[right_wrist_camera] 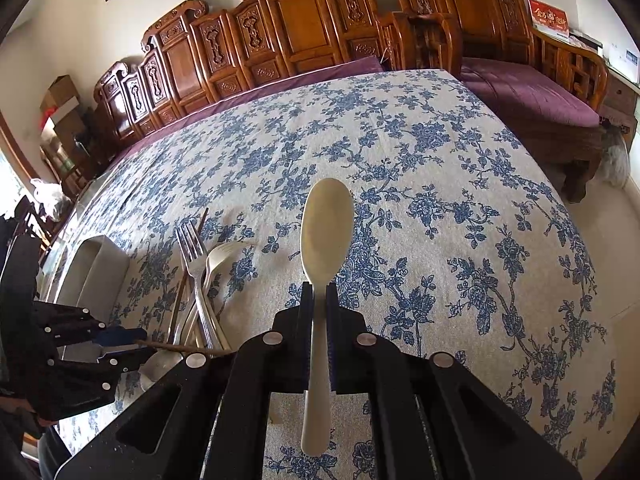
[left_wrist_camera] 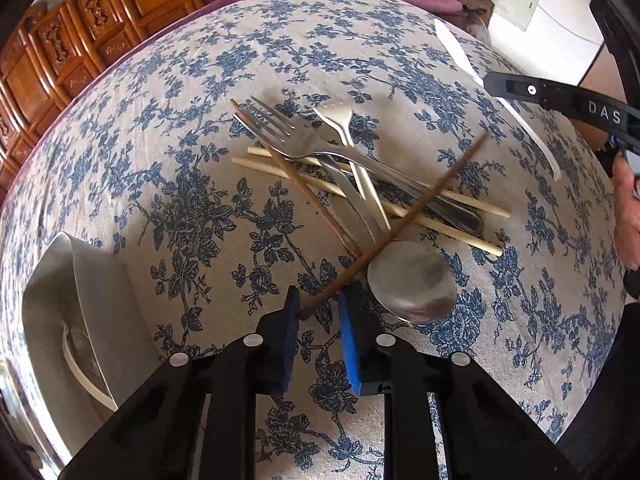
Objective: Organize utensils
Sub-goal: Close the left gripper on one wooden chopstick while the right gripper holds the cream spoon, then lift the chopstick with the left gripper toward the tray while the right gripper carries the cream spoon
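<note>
- The left claw [left_wrist_camera: 318, 306] points down at the near end of the pile, its blue pads [left_wrist_camera: 352, 344] narrowly apart with the tip of a dark brown chopstick [left_wrist_camera: 400, 220] between them. I cannot tell whether they press on it; a gap shows on each side, so I judge this grasp as not yet secured.
- The right claw [right_wrist_camera: 319, 292] is clamped on the handle of a pale plastic spoon [right_wrist_camera: 326, 232], held off the cloth with its bowl pointing away (this piece is lifted but not yet put anywhere).
- Just beside the left claw lies the big metal spoon [left_wrist_camera: 412, 282], its bowl touching the crossed brown chopsticks.
- Beyond it the pile is a tangle on the surface [left_wrist_camera: 168, 128]: a metal fork [left_wrist_camera: 304, 140], a pale plastic fork [left_wrist_camera: 340, 120], 2 light chopsticks [left_wrist_camera: 452, 200] and a 2nd dark brown chopstick [left_wrist_camera: 288, 172], all crossing one another.
- To the left stands a grey container [left_wrist_camera: 92, 288] with a divider wall; in the left wrist view 1 pale curved item shows inside it, though I cannot tell what.
- Judged from this, the sorting is early: most utensils remain heaped together.
- Left to do: place the held spoon, pair each set of chopsticks, and separate forks from spoons.
</note>
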The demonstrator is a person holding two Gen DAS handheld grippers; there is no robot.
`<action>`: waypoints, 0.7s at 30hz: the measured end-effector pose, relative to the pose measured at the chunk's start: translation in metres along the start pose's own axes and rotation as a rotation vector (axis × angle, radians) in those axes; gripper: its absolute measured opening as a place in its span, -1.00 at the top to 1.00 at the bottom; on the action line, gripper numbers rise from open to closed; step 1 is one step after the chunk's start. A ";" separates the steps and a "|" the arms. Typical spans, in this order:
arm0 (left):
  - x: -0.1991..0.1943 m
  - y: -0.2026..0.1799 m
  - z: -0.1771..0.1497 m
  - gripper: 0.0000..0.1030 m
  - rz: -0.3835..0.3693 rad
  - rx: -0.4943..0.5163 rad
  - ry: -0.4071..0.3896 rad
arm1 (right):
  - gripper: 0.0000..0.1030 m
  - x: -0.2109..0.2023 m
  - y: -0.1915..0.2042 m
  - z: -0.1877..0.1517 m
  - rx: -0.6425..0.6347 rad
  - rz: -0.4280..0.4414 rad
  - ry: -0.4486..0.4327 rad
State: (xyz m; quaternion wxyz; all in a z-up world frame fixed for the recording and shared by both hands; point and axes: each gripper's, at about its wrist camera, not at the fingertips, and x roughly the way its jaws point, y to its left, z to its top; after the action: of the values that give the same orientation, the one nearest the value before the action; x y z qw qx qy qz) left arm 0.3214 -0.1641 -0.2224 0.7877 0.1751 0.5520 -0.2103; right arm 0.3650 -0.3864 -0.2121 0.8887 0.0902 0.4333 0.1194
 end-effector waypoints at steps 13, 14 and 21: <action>-0.032 -0.008 -0.011 0.91 -0.037 -0.059 -0.104 | 0.85 -0.005 0.006 0.001 -0.013 -0.003 -0.011; -0.035 -0.008 -0.013 0.91 -0.040 -0.066 -0.112 | 0.85 -0.005 0.008 0.001 -0.017 -0.003 -0.012; -0.059 -0.005 -0.027 0.92 -0.044 -0.116 -0.173 | 0.85 -0.002 0.023 -0.009 -0.049 -0.007 0.001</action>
State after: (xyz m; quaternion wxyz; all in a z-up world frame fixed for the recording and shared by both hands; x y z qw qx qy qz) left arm 0.2792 -0.1464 -0.1763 0.8363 0.0980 0.4970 -0.2096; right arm 0.3540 -0.3646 -0.2097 0.8910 0.0667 0.4308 0.1270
